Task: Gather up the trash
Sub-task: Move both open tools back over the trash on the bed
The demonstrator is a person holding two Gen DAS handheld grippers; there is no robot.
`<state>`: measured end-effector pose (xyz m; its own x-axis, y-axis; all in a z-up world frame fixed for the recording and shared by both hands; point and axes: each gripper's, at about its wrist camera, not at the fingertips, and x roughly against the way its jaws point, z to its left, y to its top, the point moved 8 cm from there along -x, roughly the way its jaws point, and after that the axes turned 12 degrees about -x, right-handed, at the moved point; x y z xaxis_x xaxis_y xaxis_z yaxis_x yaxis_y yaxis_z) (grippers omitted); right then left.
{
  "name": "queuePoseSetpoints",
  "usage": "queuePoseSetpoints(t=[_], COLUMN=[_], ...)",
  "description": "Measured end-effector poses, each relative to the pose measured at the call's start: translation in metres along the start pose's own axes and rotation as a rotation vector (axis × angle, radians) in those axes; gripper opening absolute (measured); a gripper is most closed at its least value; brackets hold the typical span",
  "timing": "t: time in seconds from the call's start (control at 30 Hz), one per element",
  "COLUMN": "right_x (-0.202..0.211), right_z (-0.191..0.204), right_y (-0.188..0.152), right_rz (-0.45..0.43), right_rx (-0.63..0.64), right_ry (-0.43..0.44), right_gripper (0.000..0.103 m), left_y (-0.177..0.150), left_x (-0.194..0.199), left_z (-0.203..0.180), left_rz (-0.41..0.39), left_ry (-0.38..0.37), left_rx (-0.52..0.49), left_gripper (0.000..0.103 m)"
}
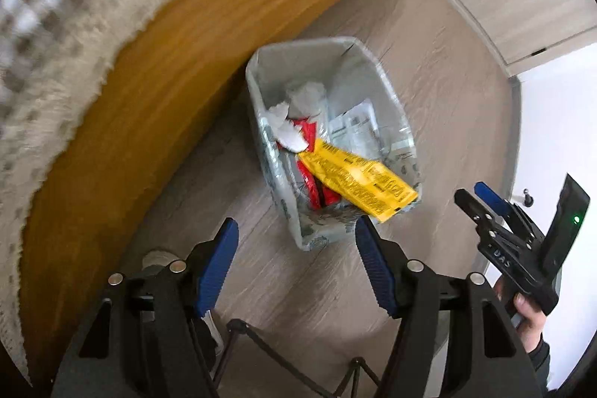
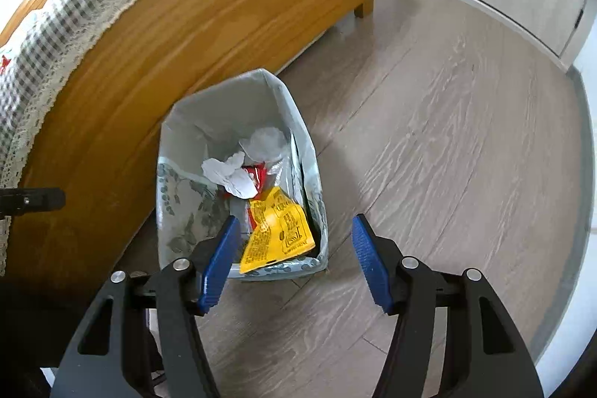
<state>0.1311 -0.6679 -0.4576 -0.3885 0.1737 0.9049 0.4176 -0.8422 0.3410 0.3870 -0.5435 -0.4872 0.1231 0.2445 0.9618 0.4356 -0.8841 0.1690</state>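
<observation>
Below your grippers, yellow wrapper [image 1: 358, 183] lies tilted in trash bin [image 1: 384, 77], long axis slanting, one end up over rim. Your left gripper [image 1: 296, 267] and right gripper [image 2: 293, 258]: jaws spread, empty.

What the two views leave unclear

From the left side the checked cloth [image 1: 56, 25] and the wooden bed frame [image 1: 149, 99] are smeared by motion blur; the print on the yellow wrapper [image 1: 358, 181] is too small to read. It covers most of the red packet [image 1: 317, 152], and whatever lies deeper in the bin [image 1: 261, 69] is hidden. The right hand [image 1: 526, 316] is cut off at the edge, and a shoe [image 1: 156, 258] shows only partly behind a blue finger [image 1: 220, 260].
</observation>
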Motion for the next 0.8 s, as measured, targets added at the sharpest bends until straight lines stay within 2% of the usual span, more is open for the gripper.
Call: queuePoseSetpoints(t=[0.17, 0.27, 0.37, 0.5, 0.6, 0.7, 0.8], right_x=[0.033, 0.059, 0.094, 0.138, 0.162, 0.181, 0.195], right_z=[0.017, 0.034, 0.063, 0.116, 0.166, 0.221, 0.277], right_y=[0.012, 0.021, 0.032, 0.037, 0.031, 0.018, -0.001], right_rz=[-0.030, -0.063, -0.120, -0.197, -0.231, -0.257, -0.273], right_rx=[0.054, 0.093, 0.150, 0.244, 0.325, 0.417, 0.509], right_ry=[-0.019, -0.027, -0.017, 0.029, 0.086, 0.132, 0.178], right_gripper=[0.060, 0.060, 0.060, 0.060, 0.065, 0.065, 0.065], left_y=[-0.002, -0.009, -0.019, -0.047, -0.072, -0.104, -0.146], left_x=[0.047, 0.091, 0.129, 0.192, 0.242, 0.284, 0.319], left_z=[-0.008, -0.008, 0.001, 0.025, 0.051, 0.089, 0.145], left_rz=[-0.094, -0.196, -0.289, -0.406, -0.520, -0.639, -0.747], left_ry=[-0.026, -0.034, -0.020, 0.084, 0.163, 0.233, 0.304], left_rx=[-0.011, -0.028, -0.030, -0.036, -0.015, 0.059, 0.185], left_gripper=[0.063, 0.063, 0.068, 0.077, 0.081, 0.087, 0.087])
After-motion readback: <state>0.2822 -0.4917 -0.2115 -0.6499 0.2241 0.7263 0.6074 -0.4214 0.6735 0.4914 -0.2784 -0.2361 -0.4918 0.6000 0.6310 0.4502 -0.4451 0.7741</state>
